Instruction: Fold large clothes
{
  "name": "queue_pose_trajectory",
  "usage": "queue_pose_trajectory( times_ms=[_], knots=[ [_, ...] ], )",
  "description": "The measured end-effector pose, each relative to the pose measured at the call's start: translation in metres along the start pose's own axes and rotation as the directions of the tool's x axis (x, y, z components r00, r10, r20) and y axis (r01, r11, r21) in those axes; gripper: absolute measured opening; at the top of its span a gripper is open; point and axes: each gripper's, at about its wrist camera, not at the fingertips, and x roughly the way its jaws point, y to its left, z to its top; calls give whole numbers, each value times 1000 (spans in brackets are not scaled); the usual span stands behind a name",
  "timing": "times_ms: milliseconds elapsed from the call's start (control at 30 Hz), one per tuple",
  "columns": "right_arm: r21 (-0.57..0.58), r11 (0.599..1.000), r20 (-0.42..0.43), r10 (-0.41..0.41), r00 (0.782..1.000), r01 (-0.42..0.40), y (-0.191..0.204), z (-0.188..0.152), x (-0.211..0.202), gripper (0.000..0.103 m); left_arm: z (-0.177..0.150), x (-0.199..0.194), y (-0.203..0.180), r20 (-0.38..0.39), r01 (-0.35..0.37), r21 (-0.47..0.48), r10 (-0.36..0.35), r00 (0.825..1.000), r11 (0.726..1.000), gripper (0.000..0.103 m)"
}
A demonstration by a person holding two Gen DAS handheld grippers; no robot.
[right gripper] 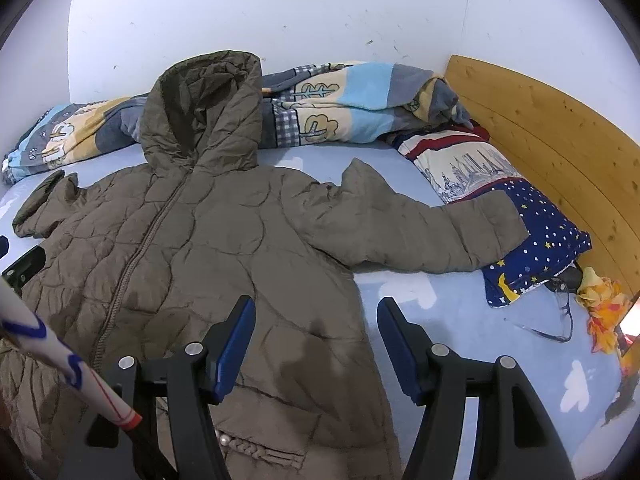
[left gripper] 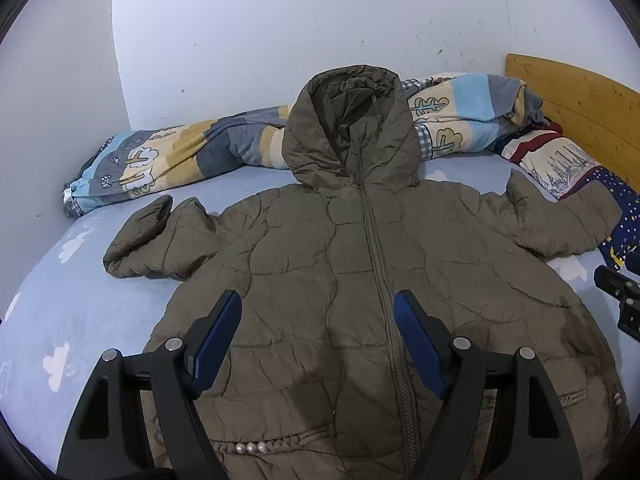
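One jacket [left gripper: 340, 264] lies flat, hood [left gripper: 348, 128] toward wall [left gripper: 320, 20].

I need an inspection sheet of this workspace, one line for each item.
Surface: bed sheet, light blue with white clouds.
Job's things: olive puffer jacket, front up, zipped, sleeves spread, hood toward the wall.
Clutter: rolled patterned blanket; starry pillow under the right cuff; eyeglasses; yellow-orange cloth.
Grippers: left gripper open over the jacket; right gripper open over its right edge.
Cables: nothing seen.
Surroundings: white wall; wooden headboard.
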Motion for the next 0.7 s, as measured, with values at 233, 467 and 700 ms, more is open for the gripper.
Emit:
queue_pose_trajectory(
  times_ms=[233, 467, 700],
  knots=[
    [138, 990, -32, 39, 999, -35, -60, 13, 33, 68, -1, 3, 2, -17, 10, -2, -10, 1000, 1000, 78],
    [502, 865, -58, 65, 996, -27, -197, 8, 91, 61, -2, 10, 4, -35, 5, 6, -4, 999, 1000, 78],
    [658, 753, -40, 49, 998, -11, -301, 26, 139, 57, -8, 28, 13, -110, 11, -17, -12, 994, 1000, 78]
  ],
)
